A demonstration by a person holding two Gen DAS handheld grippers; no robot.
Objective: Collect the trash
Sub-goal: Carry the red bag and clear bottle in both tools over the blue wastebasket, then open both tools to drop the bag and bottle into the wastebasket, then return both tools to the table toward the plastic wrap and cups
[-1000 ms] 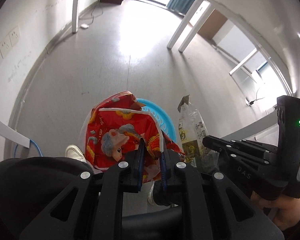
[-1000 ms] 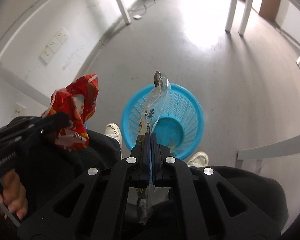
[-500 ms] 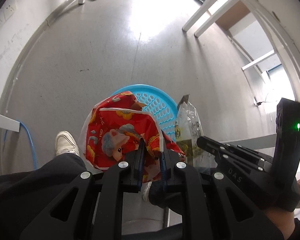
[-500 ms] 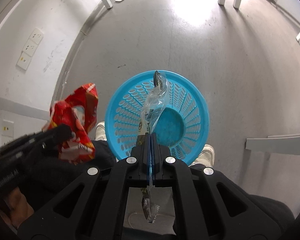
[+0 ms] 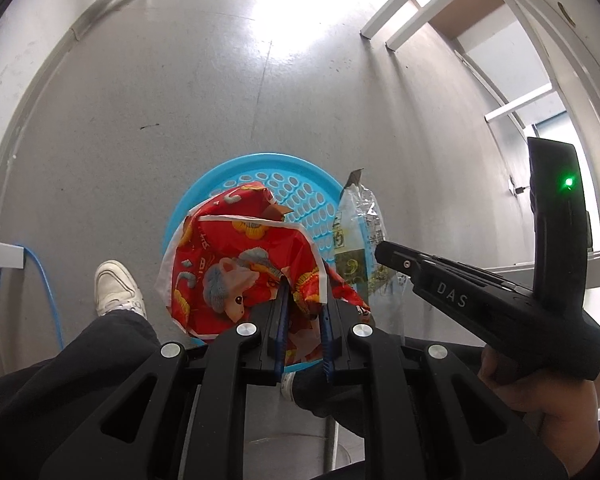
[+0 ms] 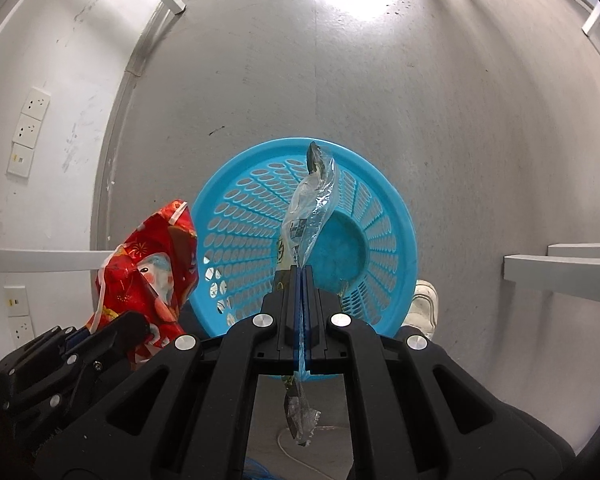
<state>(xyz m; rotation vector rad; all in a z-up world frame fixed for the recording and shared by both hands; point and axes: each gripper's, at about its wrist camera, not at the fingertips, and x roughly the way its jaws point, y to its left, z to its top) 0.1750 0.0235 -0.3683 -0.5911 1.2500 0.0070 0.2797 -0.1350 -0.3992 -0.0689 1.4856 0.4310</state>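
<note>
My left gripper (image 5: 303,300) is shut on a crumpled red snack bag (image 5: 236,264) with a cartoon figure, held over the near rim of a blue plastic basket (image 5: 296,196) on the floor. My right gripper (image 6: 301,276) is shut on a clear plastic wrapper (image 6: 310,204) with a green label, held over the basket (image 6: 260,220), whose bottom looks bare. The red bag also shows in the right wrist view (image 6: 148,268), left of the basket with the left gripper (image 6: 112,330). The wrapper (image 5: 358,236) and the right gripper (image 5: 384,250) show in the left wrist view, right of the basket.
The person's white shoes (image 5: 116,290) (image 6: 422,306) and dark trousers stand at the basket's near side. A wall with sockets (image 6: 30,128) is on the left. White table legs (image 5: 404,20) stand farther off. A blue cable (image 5: 44,284) runs along the floor.
Both grippers have tilted down and moved over the basket, which now lies more fully below them. Both still hold their trash.
</note>
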